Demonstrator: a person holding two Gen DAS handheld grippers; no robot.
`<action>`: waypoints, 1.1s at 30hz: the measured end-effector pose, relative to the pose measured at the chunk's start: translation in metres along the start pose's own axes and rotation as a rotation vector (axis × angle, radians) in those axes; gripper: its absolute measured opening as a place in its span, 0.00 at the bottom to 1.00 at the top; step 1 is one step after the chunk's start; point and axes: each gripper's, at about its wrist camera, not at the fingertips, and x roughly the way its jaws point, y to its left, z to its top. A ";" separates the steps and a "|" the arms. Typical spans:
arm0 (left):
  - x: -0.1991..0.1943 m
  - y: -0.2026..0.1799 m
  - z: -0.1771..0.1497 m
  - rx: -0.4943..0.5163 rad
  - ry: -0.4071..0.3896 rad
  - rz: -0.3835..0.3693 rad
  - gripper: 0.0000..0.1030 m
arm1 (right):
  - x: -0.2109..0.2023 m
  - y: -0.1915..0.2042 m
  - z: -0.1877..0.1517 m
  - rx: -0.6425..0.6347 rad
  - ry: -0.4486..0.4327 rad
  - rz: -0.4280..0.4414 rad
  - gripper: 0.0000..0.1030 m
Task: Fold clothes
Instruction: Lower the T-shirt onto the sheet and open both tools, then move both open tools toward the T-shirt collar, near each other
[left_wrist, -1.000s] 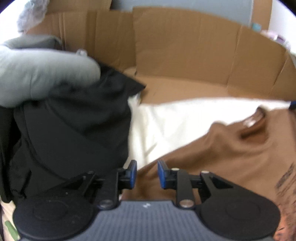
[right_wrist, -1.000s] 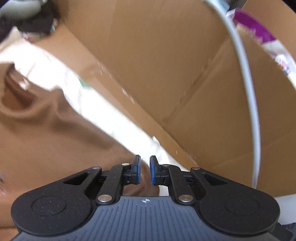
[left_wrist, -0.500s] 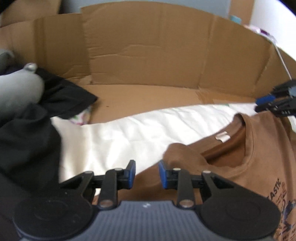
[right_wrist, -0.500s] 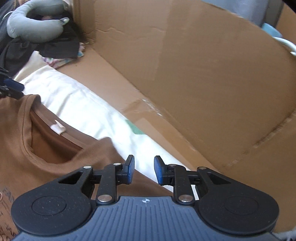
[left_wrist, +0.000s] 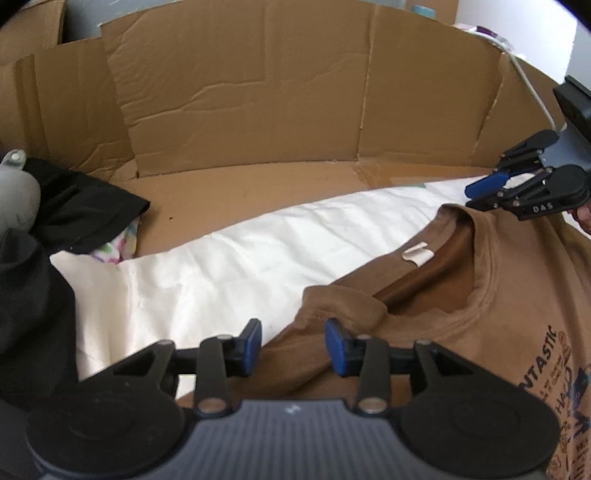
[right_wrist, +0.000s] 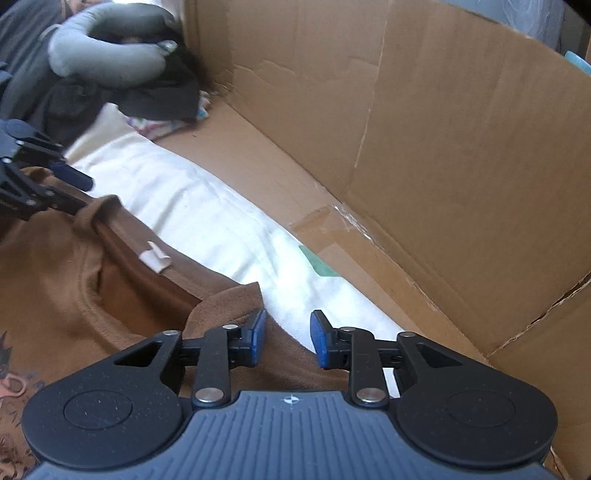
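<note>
Two open grippers, one brown T-shirt lying beneath them on a white sheet.

Under my left gripper (left_wrist: 292, 347) the T-shirt (left_wrist: 517, 295) lies face up, its shoulder bunched between the parted blue pads, which hold nothing. Ahead and to the right, its ribbed collar gapes, showing a pale tag (left_wrist: 418, 254); printed lettering runs near my right edge. My right gripper (right_wrist: 287, 339) hovers wide open over the other shoulder, gripping nothing. White sheet (left_wrist: 229, 266) spreads ahead, then cardboard walls (left_wrist: 240, 92); dark clothes (left_wrist: 85, 210) are piled to my left.
</note>
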 end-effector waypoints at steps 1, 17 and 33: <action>0.001 0.000 0.000 0.003 0.003 -0.003 0.41 | 0.000 -0.001 0.000 -0.008 0.004 0.003 0.37; 0.019 -0.003 0.000 0.050 0.032 -0.040 0.08 | 0.012 0.017 0.003 -0.142 0.027 0.074 0.07; 0.004 0.008 0.008 -0.036 -0.071 0.095 0.23 | -0.007 0.010 0.009 0.012 -0.066 -0.062 0.11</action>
